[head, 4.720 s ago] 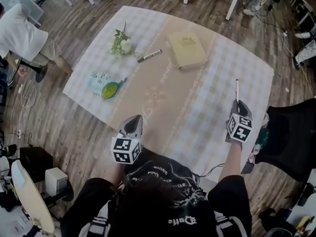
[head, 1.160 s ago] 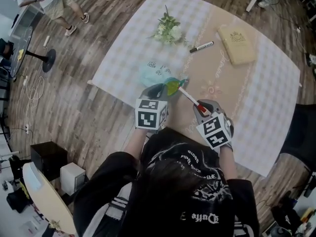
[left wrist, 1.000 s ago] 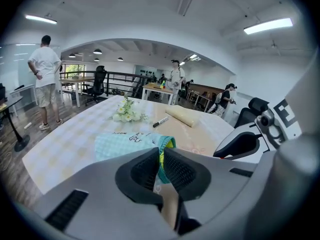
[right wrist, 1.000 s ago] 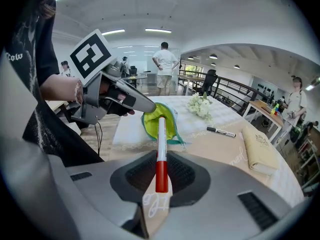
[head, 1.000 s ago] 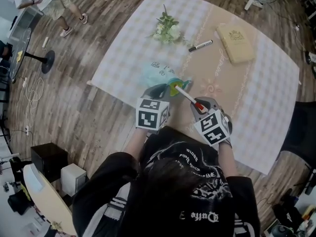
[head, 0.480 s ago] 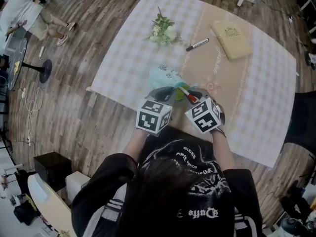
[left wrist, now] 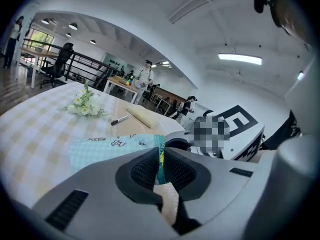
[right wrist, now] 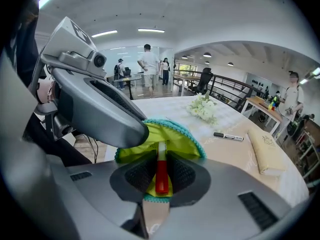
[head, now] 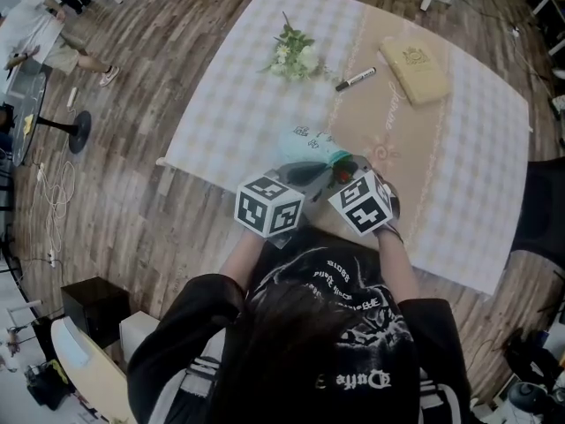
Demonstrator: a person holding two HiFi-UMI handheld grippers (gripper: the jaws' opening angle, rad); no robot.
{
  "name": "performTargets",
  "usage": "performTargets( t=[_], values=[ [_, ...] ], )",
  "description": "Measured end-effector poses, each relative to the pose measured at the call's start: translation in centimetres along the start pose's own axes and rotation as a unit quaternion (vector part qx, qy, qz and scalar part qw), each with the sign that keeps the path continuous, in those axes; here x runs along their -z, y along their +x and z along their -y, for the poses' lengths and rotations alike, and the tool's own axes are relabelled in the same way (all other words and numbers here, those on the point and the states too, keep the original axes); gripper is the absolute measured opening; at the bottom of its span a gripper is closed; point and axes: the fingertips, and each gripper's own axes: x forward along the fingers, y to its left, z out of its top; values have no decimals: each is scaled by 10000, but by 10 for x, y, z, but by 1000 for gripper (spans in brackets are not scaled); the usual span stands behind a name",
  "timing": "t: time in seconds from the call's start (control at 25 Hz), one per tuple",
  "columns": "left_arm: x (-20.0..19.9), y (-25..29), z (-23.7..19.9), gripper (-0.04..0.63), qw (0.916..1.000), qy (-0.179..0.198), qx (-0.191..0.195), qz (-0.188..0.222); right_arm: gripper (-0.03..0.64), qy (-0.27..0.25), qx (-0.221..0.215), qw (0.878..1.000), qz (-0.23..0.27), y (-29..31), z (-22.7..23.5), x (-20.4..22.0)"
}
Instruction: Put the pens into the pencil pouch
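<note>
The teal pencil pouch [head: 314,140] lies near the table's front edge, its yellow-green lined mouth [right wrist: 165,136] held open toward me. My left gripper [left wrist: 160,166] is shut on the pouch's trimmed rim [left wrist: 160,154] and lifts it. My right gripper [right wrist: 161,173] is shut on a white pen with a red cap [right wrist: 161,176]; the pen's front end reaches into the pouch's mouth. In the head view both grippers meet at the pouch's opening [head: 338,162]. A black-capped marker [head: 356,79] lies farther back on the table.
A bunch of white flowers [head: 291,53] and a beige book [head: 415,69] lie at the far side of the checked tablecloth [head: 459,148]. A black chair [head: 543,210] stands to the right. People stand at desks in the background.
The right gripper has carried the pen left, into the pouch's mouth. The left gripper has tilted and lifted the pouch's rim, and the two grippers are now closer together.
</note>
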Motion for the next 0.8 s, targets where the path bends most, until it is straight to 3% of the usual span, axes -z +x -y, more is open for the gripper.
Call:
performTargets(
  t=[0.2, 0.36, 0.48, 0.8],
  values=[
    [7, -3, 1, 44, 9997, -67, 228, -52, 77, 25, -43, 10000, -53, 5, -5, 5],
    [8, -2, -5, 44, 9999, -116, 111, -30, 89, 36, 72, 10000, -6, 4, -3, 6],
    [11, 0, -13, 44, 9999, -149, -37, -58, 157, 57, 77, 10000, 12, 2, -1, 8],
    [-3, 0, -32, 44, 9992, -321, -129, 189, 199, 665, -133, 9962, 540, -23, 7, -6]
  ],
)
